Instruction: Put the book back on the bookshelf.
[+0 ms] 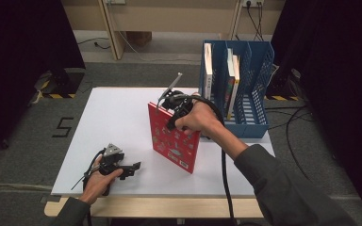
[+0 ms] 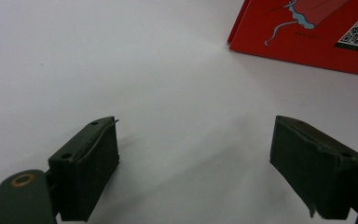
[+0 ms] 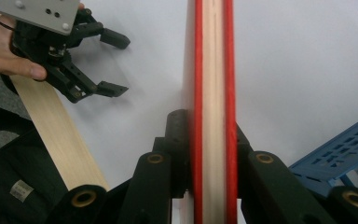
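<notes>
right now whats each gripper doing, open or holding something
Left gripper: open, empty, low over the white table.
Right gripper: shut on the red book, holding it upright.

Grey carpet floor (image 1: 23, 141), black curtains (image 1: 23, 42) either side, beige wall (image 1: 179, 16) behind.

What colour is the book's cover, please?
Red, with small pictures; the book shows best in the high view.

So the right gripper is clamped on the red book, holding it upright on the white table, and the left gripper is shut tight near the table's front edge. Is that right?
Not quite. The left gripper is open: the left gripper view shows its jaws standing wide apart over the white table, holding nothing. The rest holds: the right gripper is clamped on the red book, which stands upright on the table.
</notes>
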